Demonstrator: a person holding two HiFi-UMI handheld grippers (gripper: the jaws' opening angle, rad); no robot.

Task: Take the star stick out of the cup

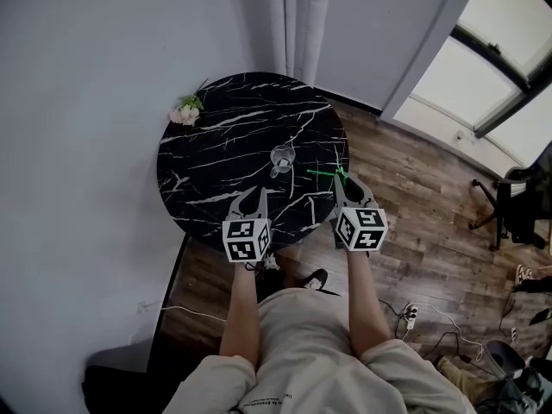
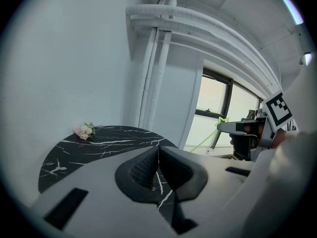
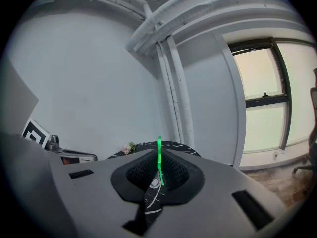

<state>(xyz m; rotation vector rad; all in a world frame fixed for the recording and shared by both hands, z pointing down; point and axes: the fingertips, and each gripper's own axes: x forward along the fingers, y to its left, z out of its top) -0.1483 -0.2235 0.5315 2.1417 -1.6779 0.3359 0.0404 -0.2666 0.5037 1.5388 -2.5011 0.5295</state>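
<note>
A clear glass cup [image 1: 282,157] stands near the middle of the round black marble table [image 1: 216,158]. My right gripper [image 1: 339,179] is shut on the thin green star stick [image 1: 321,173], holding it just right of the cup and clear of it, with its free end toward the cup. In the right gripper view the star stick [image 3: 159,155] rises upright between the closed pads. The left gripper view shows the star stick [image 2: 210,135] slanting out of the right gripper [image 2: 229,129]. My left gripper [image 1: 256,193] hovers over the table's near edge, below the cup, shut and empty.
A small pink flower bunch [image 1: 185,110] lies at the table's far left edge. White pipes [image 1: 297,24] run up the wall behind. Windows [image 1: 483,67] are at the right, with an office chair [image 1: 517,201] and cables on the wooden floor [image 1: 431,197].
</note>
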